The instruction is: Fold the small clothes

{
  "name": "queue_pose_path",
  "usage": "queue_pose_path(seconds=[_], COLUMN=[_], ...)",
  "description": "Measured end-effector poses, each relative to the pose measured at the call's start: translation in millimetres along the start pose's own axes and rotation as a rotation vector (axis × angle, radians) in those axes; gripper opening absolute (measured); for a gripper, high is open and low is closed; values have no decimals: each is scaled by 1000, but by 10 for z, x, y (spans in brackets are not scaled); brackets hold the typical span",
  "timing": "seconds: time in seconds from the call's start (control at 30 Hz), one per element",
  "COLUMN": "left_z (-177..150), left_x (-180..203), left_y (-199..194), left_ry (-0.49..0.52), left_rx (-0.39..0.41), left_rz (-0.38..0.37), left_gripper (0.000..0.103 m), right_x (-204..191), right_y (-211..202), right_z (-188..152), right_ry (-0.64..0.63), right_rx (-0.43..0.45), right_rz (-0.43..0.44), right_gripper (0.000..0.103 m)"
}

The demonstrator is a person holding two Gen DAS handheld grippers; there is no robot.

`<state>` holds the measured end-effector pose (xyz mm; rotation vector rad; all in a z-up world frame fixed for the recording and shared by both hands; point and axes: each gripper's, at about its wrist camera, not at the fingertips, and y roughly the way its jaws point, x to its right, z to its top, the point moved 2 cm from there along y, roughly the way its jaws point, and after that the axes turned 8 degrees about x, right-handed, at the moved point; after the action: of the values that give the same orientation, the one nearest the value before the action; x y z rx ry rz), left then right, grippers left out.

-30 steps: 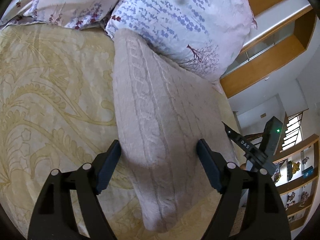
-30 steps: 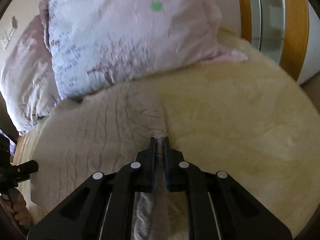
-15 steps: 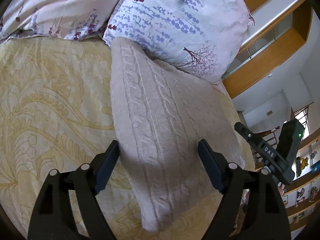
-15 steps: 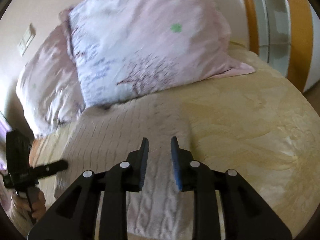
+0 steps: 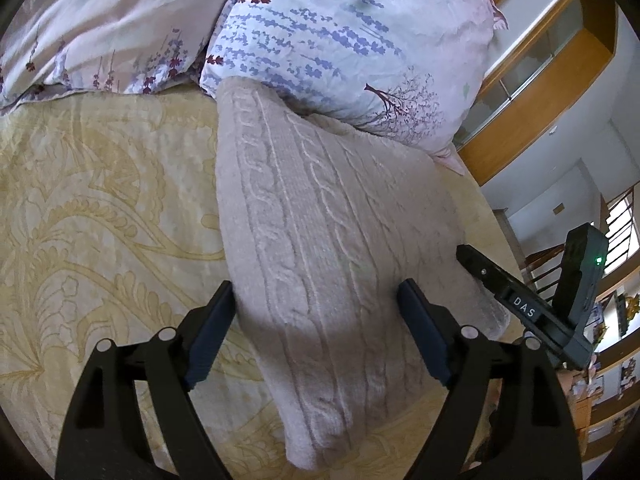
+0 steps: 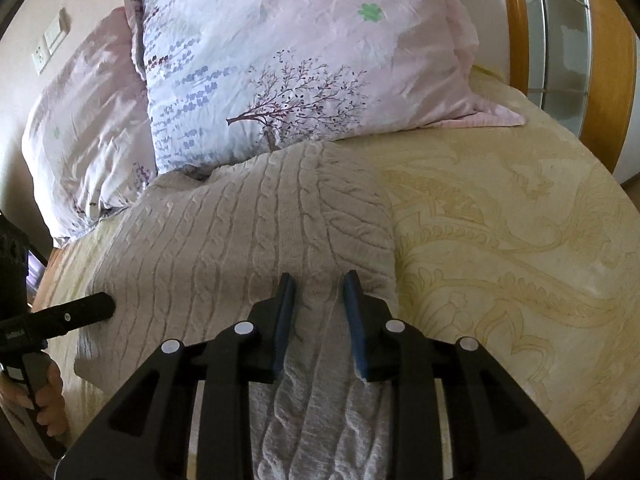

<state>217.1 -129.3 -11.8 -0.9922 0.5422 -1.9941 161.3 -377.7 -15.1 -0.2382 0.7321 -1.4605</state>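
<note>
Sweater (image 5: 320, 248) far edge under pillow (image 5: 352, 40), left gripper (image 5: 316, 304) and right gripper (image 6: 319, 286) both unclenched

Beige cable-knit sweater (image 5: 320, 216), yellow-patterned bedspread (image 5: 100, 208).

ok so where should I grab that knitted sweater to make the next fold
Take the sweater by its near right corner, below the right claw, coming in low from the bedspread side. That edge lies flat and free there, while the far end is tucked against the pillow. Probably pinch both layers together.
</note>
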Motion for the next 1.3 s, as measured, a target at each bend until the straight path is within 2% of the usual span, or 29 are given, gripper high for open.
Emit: queue_pose_path(seconds=[0.37, 0.57, 0.7, 0.8, 0.97, 1.0, 1.07, 1.13, 1.2, 1.3], left_z=[-18, -99, -184, -209, -190, -193, -169, -103, -9, 139], left_x=[74, 152, 191, 173, 129, 127, 99, 48, -13, -95], left_y=[24, -99, -53, 24, 15, 3, -37, -86, -154, -165], left_ry=[43, 137, 210, 205, 188, 183, 157, 113, 69, -3], left_rx=[2, 23, 22, 4, -5, -7, -10, -9, 9, 2], left_rz=[49, 110, 180, 198, 196, 192, 161, 109, 46, -49], left_gripper=[86, 86, 88, 89, 93, 93, 93, 93, 93, 93], right_x=[28, 1, -44, -72, -57, -52, -23, 14, 74, 216], right_y=[-55, -387, -356, -322, -299, -308, -341, -394, -433, -343], right_z=[14, -132, -316, -360, -304, -291, -232, -150, -24, 128], right_ry=[27, 15, -61, -91, -82, -75, -30, 32, 86, 195], right_rx=[8, 46, -2, 9, -24, -32, -53, -53, -31, -67], right_rz=[2, 21, -31, -54, -44, -40, 3, 57, 89, 150], right_gripper=[29, 29, 31, 32, 33, 35, 50, 78, 82, 87])
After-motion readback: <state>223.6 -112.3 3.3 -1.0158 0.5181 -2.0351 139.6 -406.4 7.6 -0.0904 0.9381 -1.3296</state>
